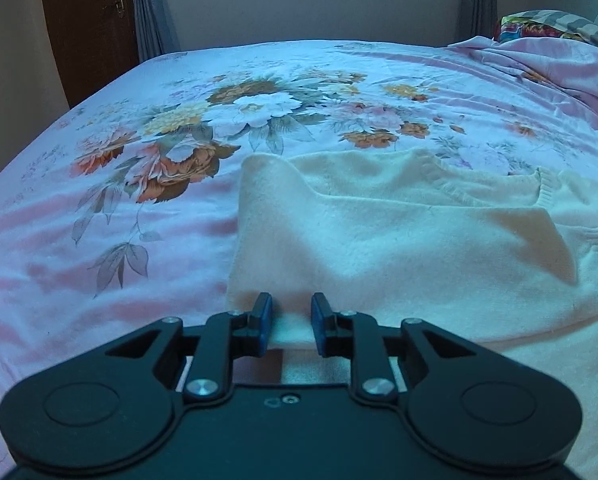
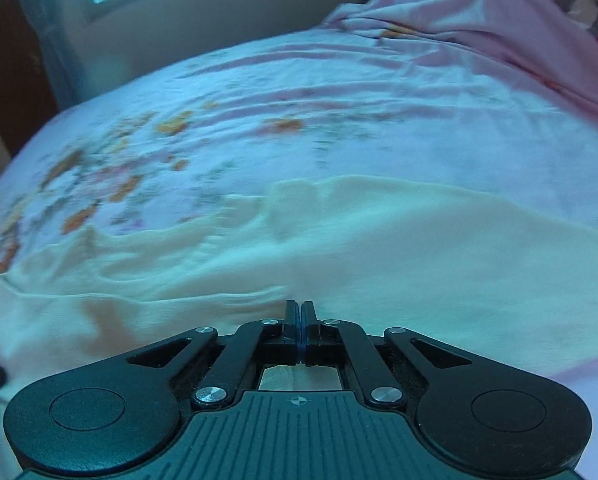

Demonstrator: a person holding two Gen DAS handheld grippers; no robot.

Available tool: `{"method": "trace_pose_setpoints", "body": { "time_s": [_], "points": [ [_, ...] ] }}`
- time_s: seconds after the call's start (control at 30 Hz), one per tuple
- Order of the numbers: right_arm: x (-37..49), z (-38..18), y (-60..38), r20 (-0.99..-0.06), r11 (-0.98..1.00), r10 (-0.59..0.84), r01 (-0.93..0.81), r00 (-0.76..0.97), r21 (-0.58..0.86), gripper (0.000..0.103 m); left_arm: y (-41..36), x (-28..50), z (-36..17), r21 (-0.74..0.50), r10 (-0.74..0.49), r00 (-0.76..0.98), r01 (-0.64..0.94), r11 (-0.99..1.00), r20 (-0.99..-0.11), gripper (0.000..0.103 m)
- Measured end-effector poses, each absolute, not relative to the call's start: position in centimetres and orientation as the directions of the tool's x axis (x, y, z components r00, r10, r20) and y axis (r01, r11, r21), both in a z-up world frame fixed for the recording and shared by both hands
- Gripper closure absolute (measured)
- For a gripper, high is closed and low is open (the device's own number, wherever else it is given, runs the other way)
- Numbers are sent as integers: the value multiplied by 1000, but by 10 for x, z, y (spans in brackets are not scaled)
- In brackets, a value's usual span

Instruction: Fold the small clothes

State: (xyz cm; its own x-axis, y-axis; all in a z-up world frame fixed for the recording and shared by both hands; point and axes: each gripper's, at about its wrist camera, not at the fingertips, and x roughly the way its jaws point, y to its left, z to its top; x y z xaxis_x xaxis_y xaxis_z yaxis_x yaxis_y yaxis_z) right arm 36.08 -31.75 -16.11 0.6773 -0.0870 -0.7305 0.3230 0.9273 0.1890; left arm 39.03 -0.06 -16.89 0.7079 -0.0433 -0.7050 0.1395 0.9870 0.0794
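Lying spread across the near half of the bed, the small cream knitted sweater [image 1: 399, 240] rests on a pale pink bedsheet printed with large orange, white and yellow flowers [image 1: 139, 160]. One part of the garment is already folded over the body, forming a slanting flap, and a ribbed cuff shows at its right side in the left wrist view.

Low at the sweater's near left edge, the left gripper [image 1: 291, 322] has its black fingers with blue pads [image 1: 263, 320] set a little apart. A strip of the cream knit lies between them, but the pads do not visibly press on it, so I take them as slightly open around the edge and not clamped.

Over the right part of the garment [image 2: 339, 248], the right gripper [image 2: 301, 320] has its two fingers [image 2: 291, 316] pressed flat together. Whether a thin layer of knit is pinched between them, I cannot tell; the view there is blurred.

Farther back, a rumpled pink blanket [image 1: 559, 68] is heaped at the bed's right corner. Grey curtains [image 1: 151, 12] hang beside a window, and a dark wooden door [image 1: 87, 20] stands at the left.
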Motion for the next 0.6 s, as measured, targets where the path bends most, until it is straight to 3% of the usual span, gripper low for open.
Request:
{"method": "trace_pose_setpoints", "body": {
  "time_s": [0.07, 0.13, 0.3, 0.4, 0.6],
  "points": [
    [355, -154, -315, -692, 931, 11, 245, 721, 270, 103, -3, 383, -157, 33, -91, 722, 156, 987, -685, 84],
    [353, -143, -296, -658, 955, 37, 168, 752, 246, 103, -17, 383, -148, 60, -109, 743, 196, 979, -660, 82],
    [379, -155, -246, -700, 976, 140, 20, 700, 215, 103, -32, 417, -161, 52, -82, 711, 164, 985, -698, 79],
    [391, -179, -247, -745, 994, 10, 71, 667, 77, 103, -9, 430, -178, 50, -12, 687, 70, 996, -727, 79],
    [373, -166, -272, -711, 967, 30, 158, 703, 197, 103, 10, 414, -166, 7, -16, 692, 30, 1000, -721, 82]
  ]
}}
